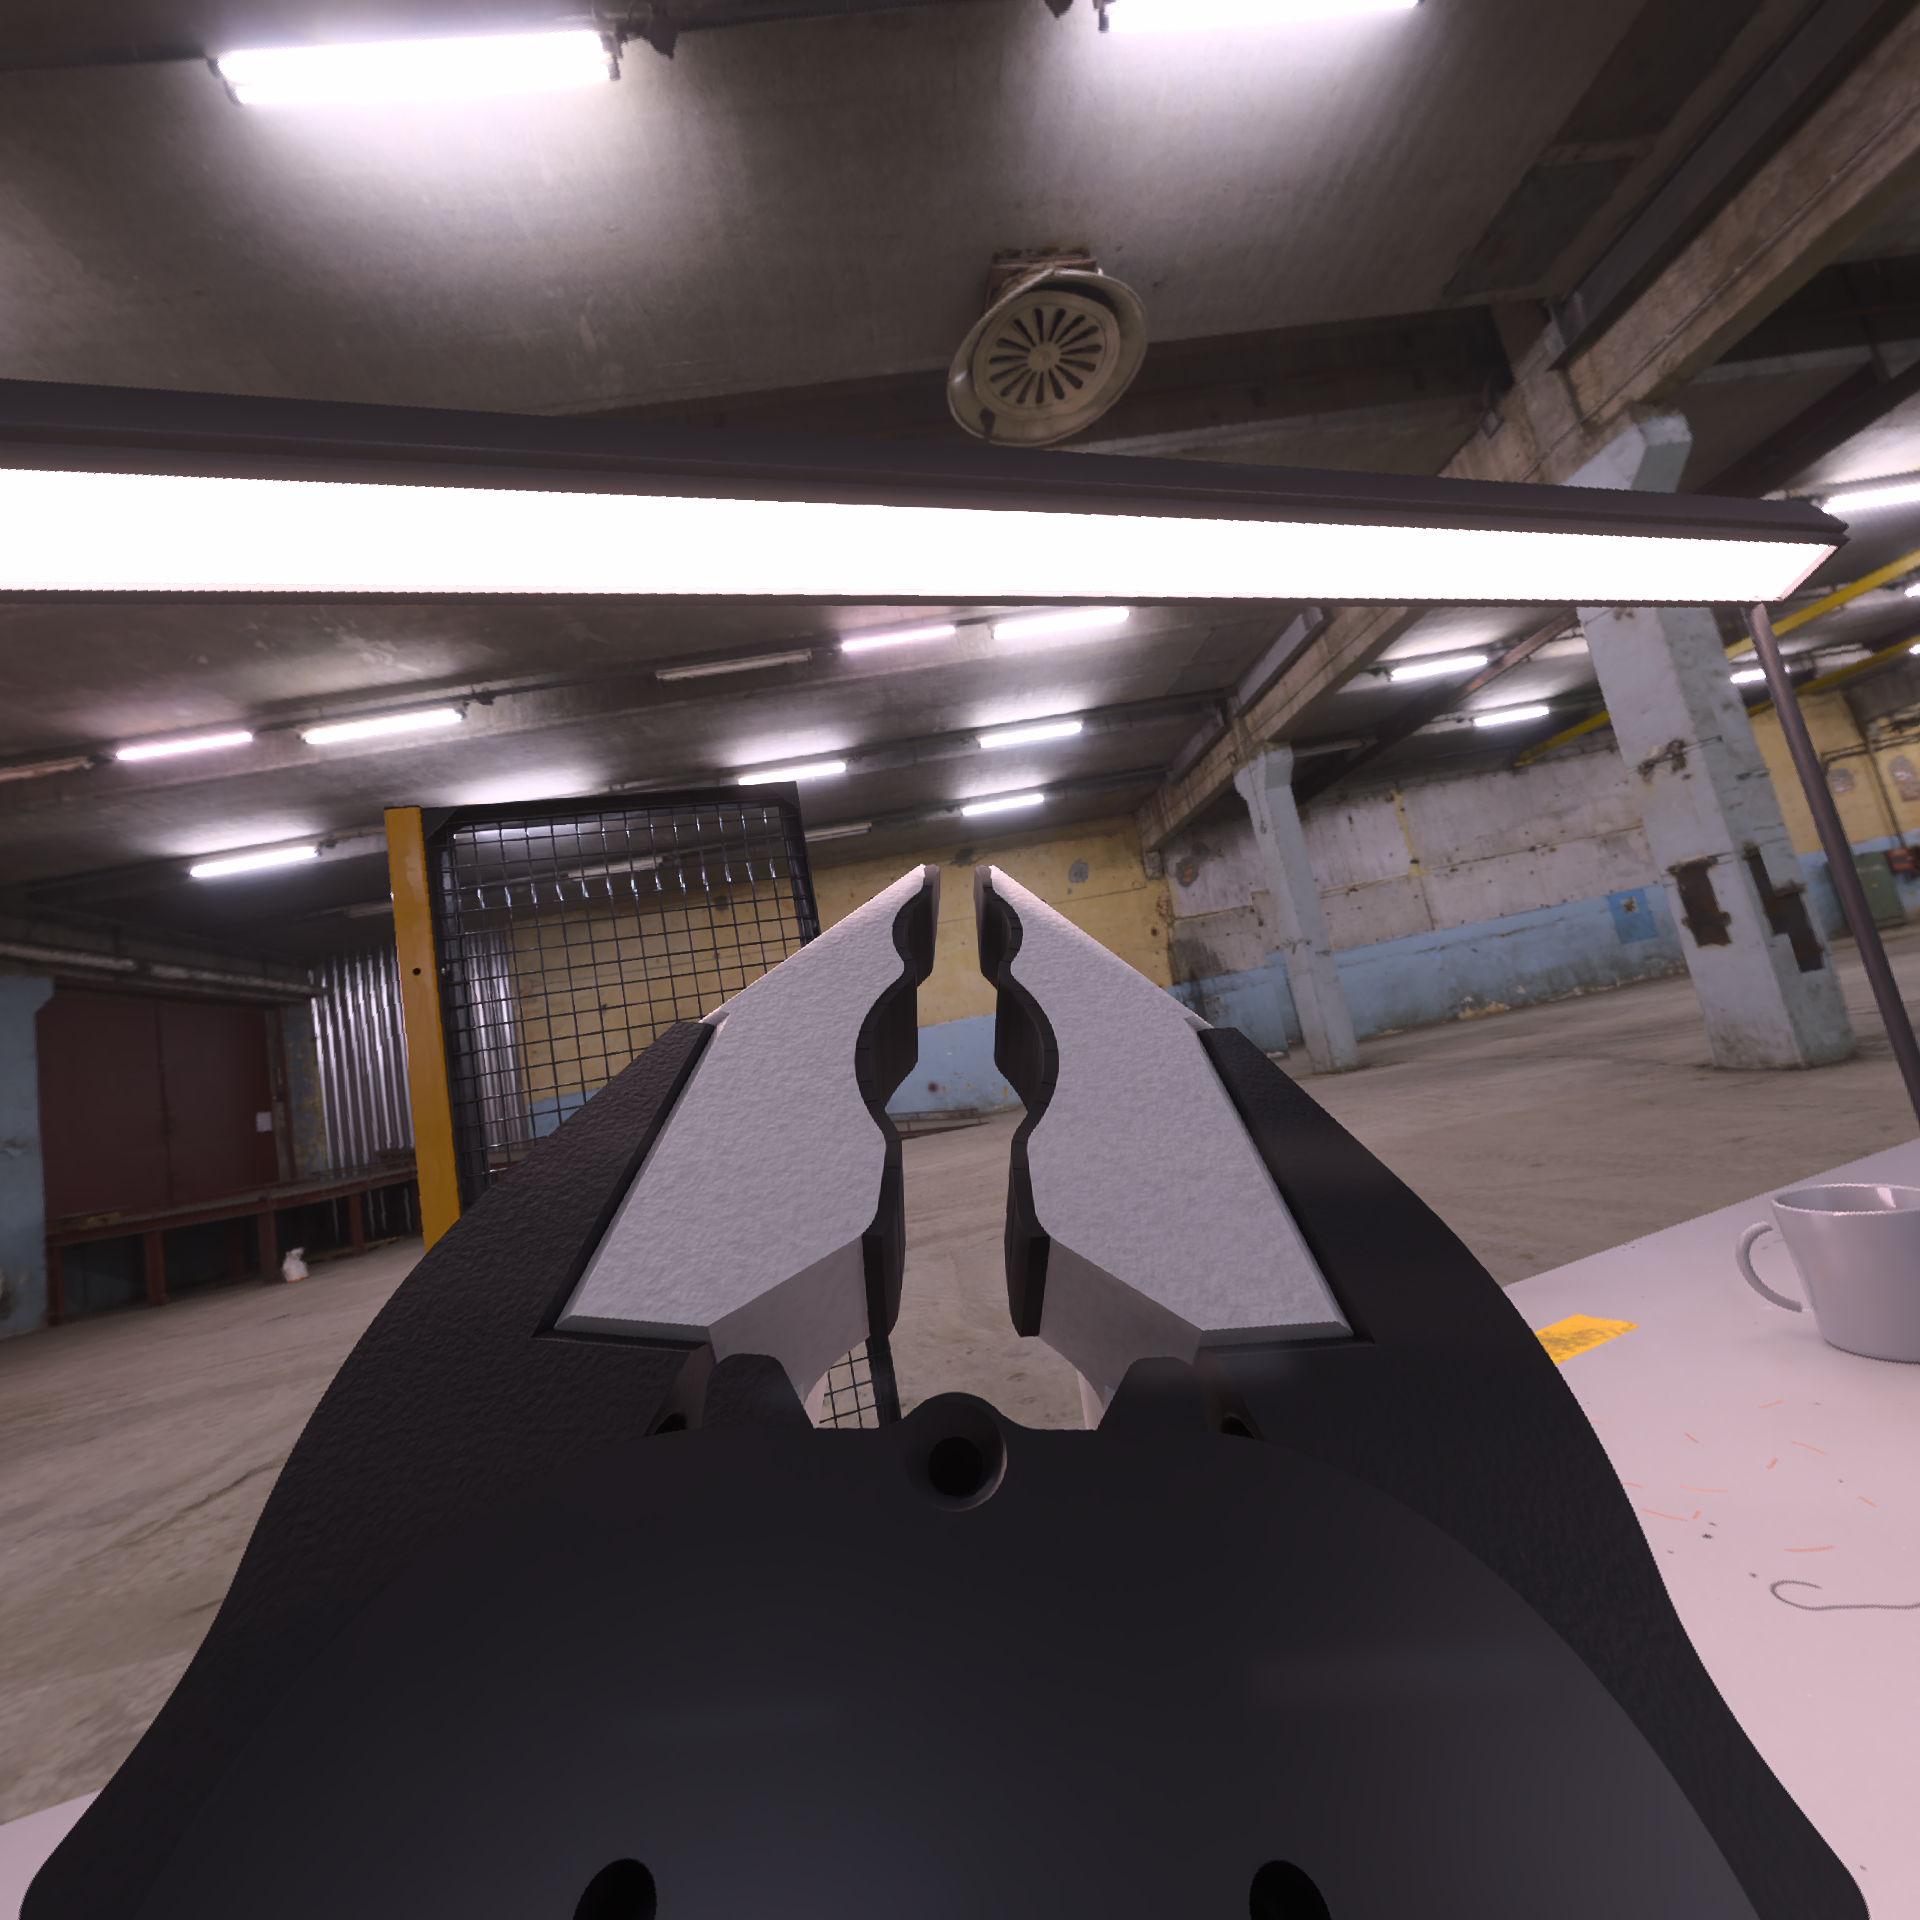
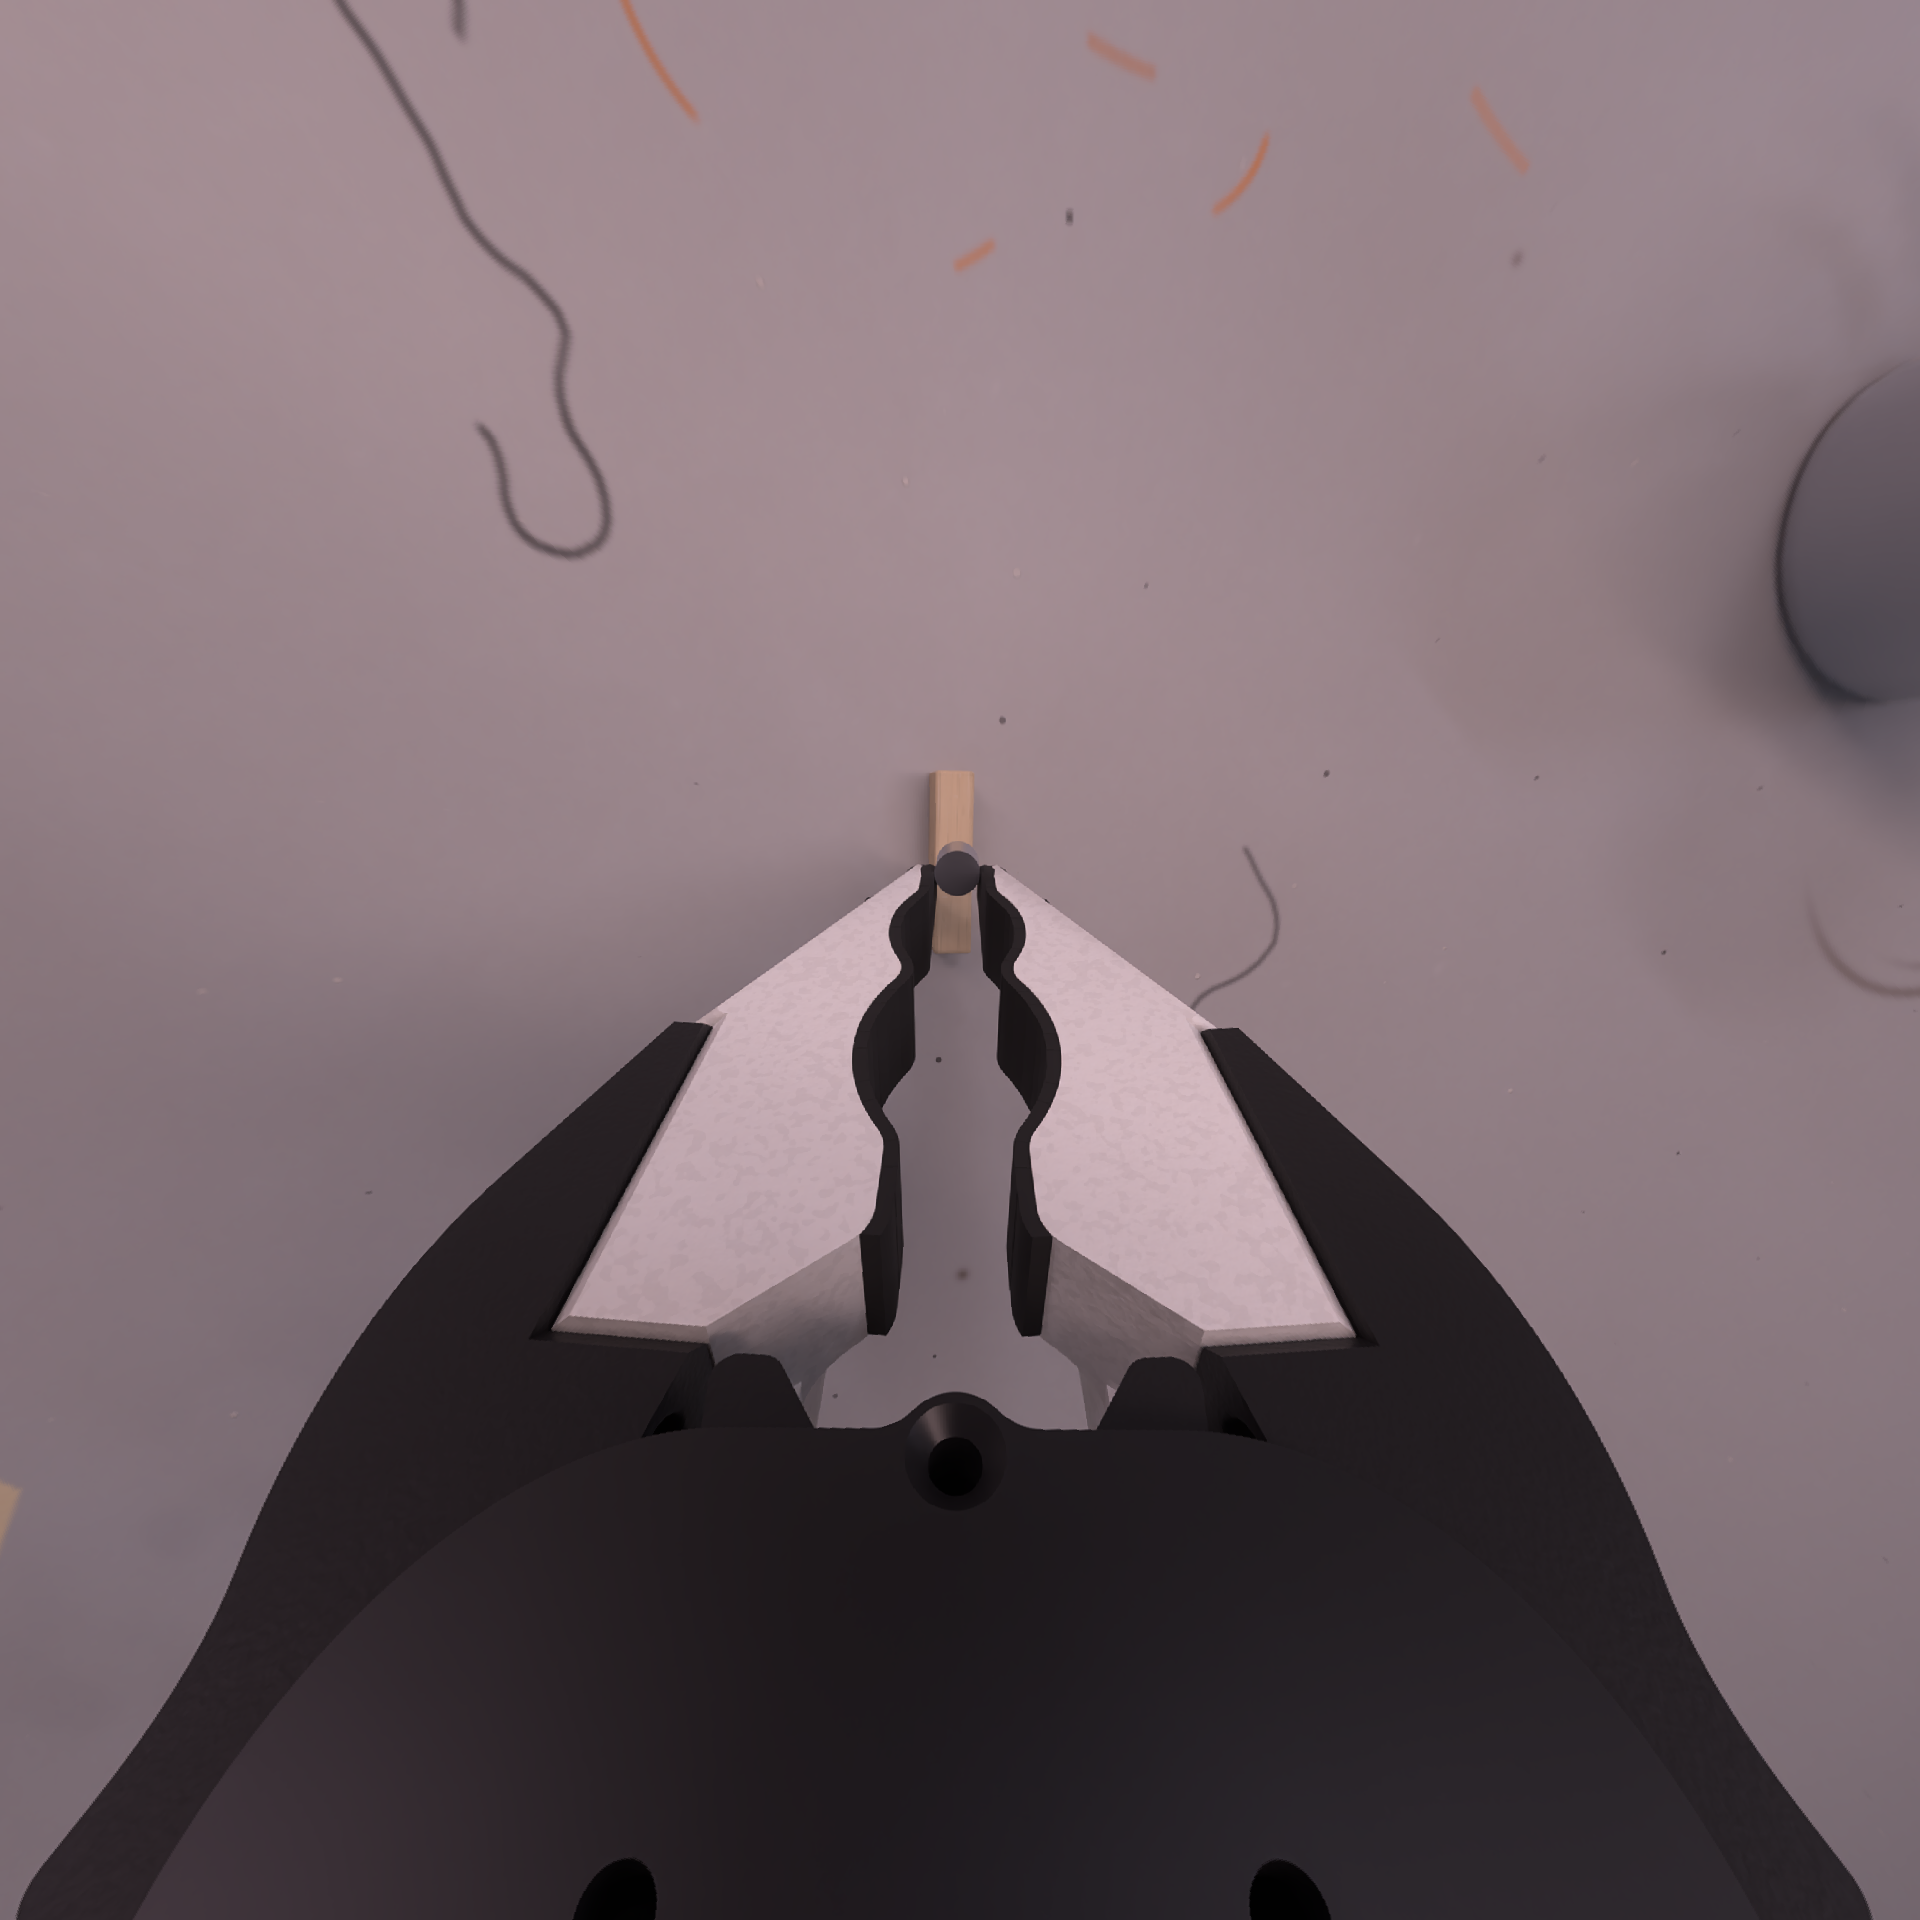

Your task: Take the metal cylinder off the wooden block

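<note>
In the right wrist view I look straight down on the pale table (image 2: 1351, 623). A thin light wooden block (image 2: 952, 805) lies there, pointing away from me. A small grey metal cylinder (image 2: 956, 871) stands on its middle, seen end-on. My right gripper (image 2: 956, 875) has its fingertips (image 2: 923, 883) closed on either side of the cylinder's top. My left gripper (image 1: 956, 878) is held up off the table's left side and points out into the hall, with its jaws nearly touching and nothing between them. The block and cylinder do not show in the left wrist view.
A grey cup (image 1: 1849, 1273) stands on the table to the right of my left gripper, beside a yellow note (image 1: 1579, 1335). A grey round object (image 2: 1860, 540) sits at the right edge of the right wrist view. Dark threads (image 2: 551, 416) and orange shavings (image 2: 1242, 171) litter the table.
</note>
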Available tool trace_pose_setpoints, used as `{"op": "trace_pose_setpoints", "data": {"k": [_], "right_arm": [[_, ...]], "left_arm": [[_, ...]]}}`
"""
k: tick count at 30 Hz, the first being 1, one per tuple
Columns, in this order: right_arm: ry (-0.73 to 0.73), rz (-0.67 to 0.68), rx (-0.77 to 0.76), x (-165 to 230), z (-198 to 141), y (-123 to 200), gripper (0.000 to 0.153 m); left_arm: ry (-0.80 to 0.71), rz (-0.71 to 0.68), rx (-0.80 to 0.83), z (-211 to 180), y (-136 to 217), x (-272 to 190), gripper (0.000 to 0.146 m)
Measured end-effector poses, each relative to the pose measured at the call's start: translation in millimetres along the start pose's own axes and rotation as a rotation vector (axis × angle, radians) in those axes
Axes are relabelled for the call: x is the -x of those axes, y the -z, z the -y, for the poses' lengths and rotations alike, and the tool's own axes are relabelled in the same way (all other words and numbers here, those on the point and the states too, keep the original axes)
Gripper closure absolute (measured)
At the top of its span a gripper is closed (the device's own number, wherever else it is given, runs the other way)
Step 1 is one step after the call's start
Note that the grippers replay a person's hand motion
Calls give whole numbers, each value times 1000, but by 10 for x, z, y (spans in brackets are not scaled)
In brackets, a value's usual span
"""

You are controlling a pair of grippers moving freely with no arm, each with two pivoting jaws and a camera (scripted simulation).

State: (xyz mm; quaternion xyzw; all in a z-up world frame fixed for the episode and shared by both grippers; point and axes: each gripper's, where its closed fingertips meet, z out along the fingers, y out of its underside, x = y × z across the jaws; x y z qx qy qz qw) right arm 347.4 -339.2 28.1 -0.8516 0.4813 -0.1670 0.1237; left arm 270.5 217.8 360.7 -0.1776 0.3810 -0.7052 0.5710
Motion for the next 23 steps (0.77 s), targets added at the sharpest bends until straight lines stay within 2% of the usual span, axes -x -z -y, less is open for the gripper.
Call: {"op": "trace_pose_setpoints", "data": {"k": [7,12,19,23], "right_arm": [[-1,22,-198,25,191,346,145],[2,5,-307,17,275,585,145],[-44,-28,-535,-45,437,997,145],[-59,-18,-600,-53,434,1145,145]], "left_arm": [[-34,-24,13,7,-9,-57,140],[-68,-29,15,23,4,-58,140],[-56,-34,25,25,20,-31,139],[-61,-33,23,40,27,-28,140]]}}
